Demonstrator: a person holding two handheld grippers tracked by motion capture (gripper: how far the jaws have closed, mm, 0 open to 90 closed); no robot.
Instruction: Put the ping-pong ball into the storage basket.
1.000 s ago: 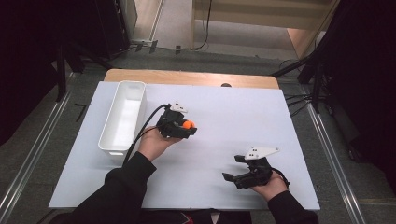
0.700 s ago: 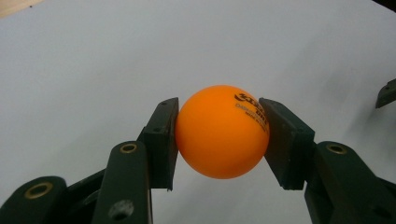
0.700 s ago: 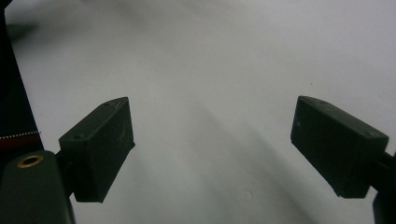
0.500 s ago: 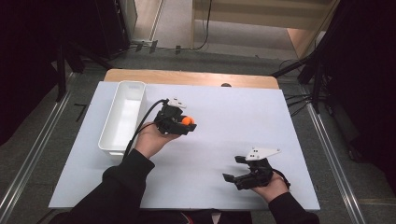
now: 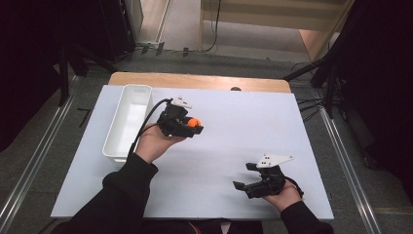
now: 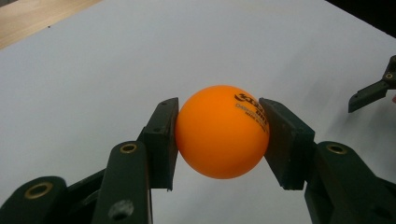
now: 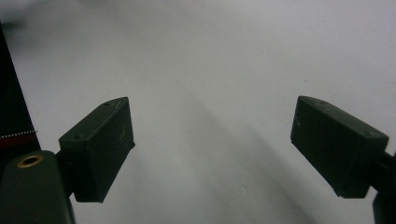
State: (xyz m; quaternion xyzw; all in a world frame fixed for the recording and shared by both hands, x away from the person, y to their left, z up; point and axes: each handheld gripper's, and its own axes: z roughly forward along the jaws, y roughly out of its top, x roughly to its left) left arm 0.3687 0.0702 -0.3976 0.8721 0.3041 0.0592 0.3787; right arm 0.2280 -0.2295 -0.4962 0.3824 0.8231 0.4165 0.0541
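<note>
An orange ball (image 6: 221, 131) with dark print sits squeezed between both pads of my left gripper (image 6: 219, 140), which is shut on it. In the high view that ball (image 5: 194, 123) and the left gripper (image 5: 191, 126) hang above the white table sheet, just right of a white tray (image 5: 113, 146). My right gripper (image 5: 242, 176) rests low near the table's front right, jaws spread wide. In the right gripper view the right gripper (image 7: 212, 149) has only bare white sheet between its pads.
The long white tray stands at the left of the white sheet (image 5: 253, 122). A wooden table edge (image 5: 204, 82) runs along the back. Dark floor, cables and stand legs surround the table.
My left gripper has risen a little with the orange ball and shifted slightly left, toward the tray. The right gripper has stayed where it was.
</note>
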